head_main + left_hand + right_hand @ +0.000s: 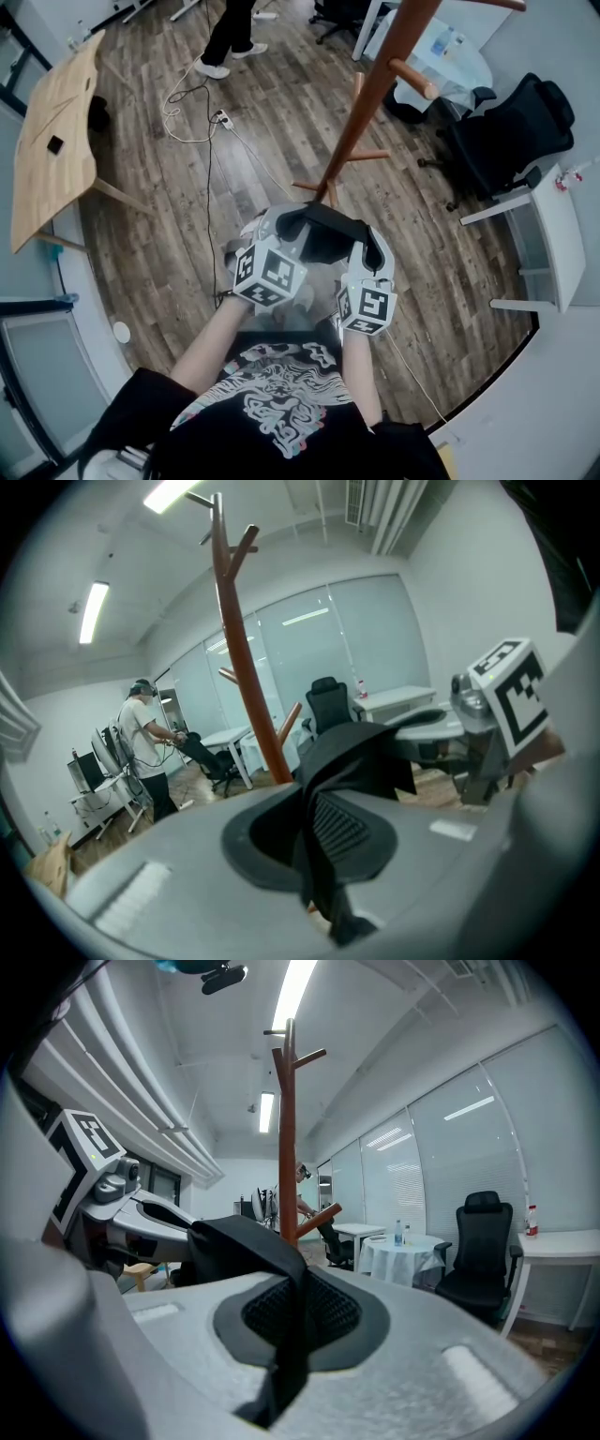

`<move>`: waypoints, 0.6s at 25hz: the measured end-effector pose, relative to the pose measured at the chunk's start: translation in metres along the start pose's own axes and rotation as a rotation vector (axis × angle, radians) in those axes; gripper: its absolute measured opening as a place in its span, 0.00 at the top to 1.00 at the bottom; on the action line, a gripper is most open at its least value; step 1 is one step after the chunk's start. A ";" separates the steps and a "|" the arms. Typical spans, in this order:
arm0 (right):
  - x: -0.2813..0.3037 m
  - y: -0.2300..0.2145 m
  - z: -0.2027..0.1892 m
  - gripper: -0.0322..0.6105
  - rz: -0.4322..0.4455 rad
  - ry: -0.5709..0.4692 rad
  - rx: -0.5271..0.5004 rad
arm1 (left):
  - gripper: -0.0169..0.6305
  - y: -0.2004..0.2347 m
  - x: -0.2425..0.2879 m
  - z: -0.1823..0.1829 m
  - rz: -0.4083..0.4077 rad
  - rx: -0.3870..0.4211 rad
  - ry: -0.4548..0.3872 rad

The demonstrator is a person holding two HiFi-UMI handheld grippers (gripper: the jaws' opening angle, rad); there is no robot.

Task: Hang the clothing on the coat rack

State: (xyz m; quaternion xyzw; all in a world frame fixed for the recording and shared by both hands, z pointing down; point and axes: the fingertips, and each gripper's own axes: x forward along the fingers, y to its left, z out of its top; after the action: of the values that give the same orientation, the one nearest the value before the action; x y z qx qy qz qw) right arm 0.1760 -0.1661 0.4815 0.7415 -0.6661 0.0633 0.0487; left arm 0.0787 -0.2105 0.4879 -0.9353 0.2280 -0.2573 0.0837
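Grey left tongs (284,225) pinch one edge of the limp black garment (328,236). The right tongs (373,253) pinch the other edge, so it hangs spread between them, probably ready for hooking. Just beyond, far and right, stands the rack (375,94), a smooth brown wooden pole with angled pegs.
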 end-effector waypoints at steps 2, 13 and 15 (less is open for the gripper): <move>0.003 -0.003 -0.001 0.93 0.001 0.000 0.004 | 0.96 0.000 0.003 0.000 -0.001 0.001 0.006; 0.025 -0.015 0.007 0.93 0.029 -0.021 0.012 | 0.96 0.013 0.020 0.013 0.032 -0.002 0.016; 0.030 -0.019 0.008 0.93 0.035 -0.023 0.013 | 0.96 0.014 0.023 0.014 0.036 -0.003 0.020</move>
State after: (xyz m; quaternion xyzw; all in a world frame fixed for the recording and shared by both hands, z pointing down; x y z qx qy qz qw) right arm 0.1979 -0.1952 0.4788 0.7308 -0.6790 0.0599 0.0352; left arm 0.0985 -0.2335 0.4823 -0.9285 0.2462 -0.2649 0.0845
